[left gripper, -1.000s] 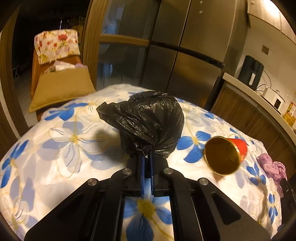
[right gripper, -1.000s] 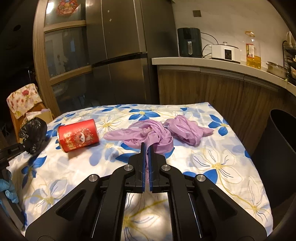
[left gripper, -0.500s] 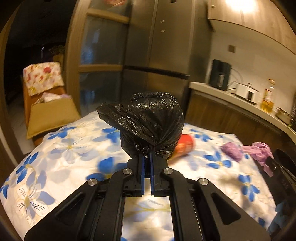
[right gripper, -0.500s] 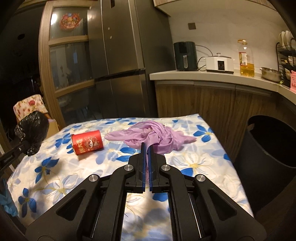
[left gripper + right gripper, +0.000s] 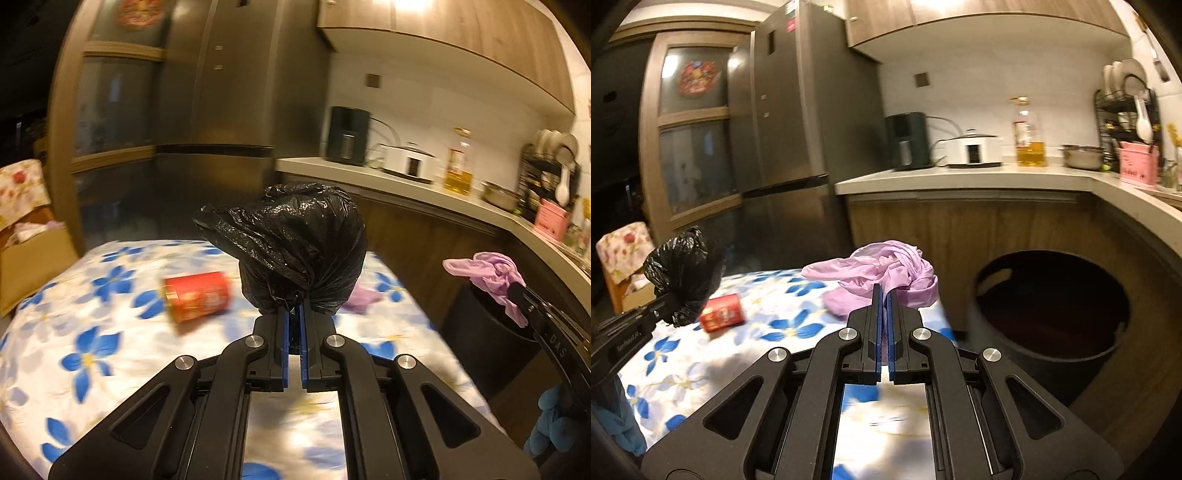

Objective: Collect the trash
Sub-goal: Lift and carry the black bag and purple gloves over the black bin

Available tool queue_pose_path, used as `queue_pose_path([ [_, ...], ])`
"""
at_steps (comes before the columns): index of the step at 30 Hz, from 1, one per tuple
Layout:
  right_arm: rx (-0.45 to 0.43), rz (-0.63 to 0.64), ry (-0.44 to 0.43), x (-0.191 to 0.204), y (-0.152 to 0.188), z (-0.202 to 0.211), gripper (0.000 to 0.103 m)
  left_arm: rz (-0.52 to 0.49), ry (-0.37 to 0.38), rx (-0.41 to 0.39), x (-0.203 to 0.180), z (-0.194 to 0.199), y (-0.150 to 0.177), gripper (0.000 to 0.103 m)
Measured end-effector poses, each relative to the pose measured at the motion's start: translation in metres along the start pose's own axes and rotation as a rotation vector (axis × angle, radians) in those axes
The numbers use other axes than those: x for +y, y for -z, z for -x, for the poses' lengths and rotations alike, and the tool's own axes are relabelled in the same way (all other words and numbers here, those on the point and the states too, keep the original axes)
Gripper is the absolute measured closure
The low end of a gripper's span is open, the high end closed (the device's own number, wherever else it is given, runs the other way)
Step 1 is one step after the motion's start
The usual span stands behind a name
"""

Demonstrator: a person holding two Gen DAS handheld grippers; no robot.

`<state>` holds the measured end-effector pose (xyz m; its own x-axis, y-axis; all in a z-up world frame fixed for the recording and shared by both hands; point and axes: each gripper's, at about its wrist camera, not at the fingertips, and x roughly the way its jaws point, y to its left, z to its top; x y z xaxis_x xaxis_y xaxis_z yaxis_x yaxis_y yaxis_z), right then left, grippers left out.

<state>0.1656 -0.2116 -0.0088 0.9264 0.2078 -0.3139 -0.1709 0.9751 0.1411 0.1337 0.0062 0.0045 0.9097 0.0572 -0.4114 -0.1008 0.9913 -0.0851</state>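
While raised above the floral tablecloth [image 5: 92, 332], left gripper [image 5: 293, 314] jaws pinching a crinkled, glossy black trash bag [image 5: 291, 243] — bunched at its neck, right gripper [image 5: 884, 295] jaws clamped on crumpled lilac plastic bag [image 5: 886, 269] — beside black bin [image 5: 1052, 354], red can [image 5: 197, 295] lying on its side.

Contents of the black bag [image 5: 295, 247]: not visible; knotted plastic conceals them. The bag also screens part of the purple scrap [image 5: 360, 299] on the floral tablecloth [image 5: 92, 332]. Red can [image 5: 197, 295]: blurred, label illegible in both views. Black bin [image 5: 1052, 306]: interior dark, contents indeterminate; its base is covered by the gripper body. Left wrist view: background smeared. Blue-gloved hand [image 5: 554, 424]: cut off at the frame edge.
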Motion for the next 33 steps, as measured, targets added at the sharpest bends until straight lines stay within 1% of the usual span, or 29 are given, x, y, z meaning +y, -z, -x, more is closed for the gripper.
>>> queue_pose_path([
  [9, -0.013, -0.037, 0.122, -0.059, -0.006, 0.007, 0.101, -0.09, 0.142, 0.028, -0.081, -0.027, -0.001, 0.099],
  [17, -0.017, -0.071, 0.195, -0.101, -0.008, 0.006, 0.101, -0.158, 0.254, 0.022, -0.14, -0.037, -0.005, 0.099],
  [21, -0.02, -0.084, 0.219, -0.117, -0.009, 0.005, 0.101, -0.183, 0.303, 0.019, -0.165, -0.042, -0.007, 0.099],
  [27, -0.019, -0.093, 0.238, -0.135, -0.01, 0.007, 0.101, -0.209, 0.364, 0.046, -0.197, -0.056, -0.003, 0.099],
  [33, -0.013, -0.102, 0.246, -0.144, -0.009, 0.004, 0.101, -0.235, 0.399, 0.065, -0.22, -0.07, 0.004, 0.099],
])
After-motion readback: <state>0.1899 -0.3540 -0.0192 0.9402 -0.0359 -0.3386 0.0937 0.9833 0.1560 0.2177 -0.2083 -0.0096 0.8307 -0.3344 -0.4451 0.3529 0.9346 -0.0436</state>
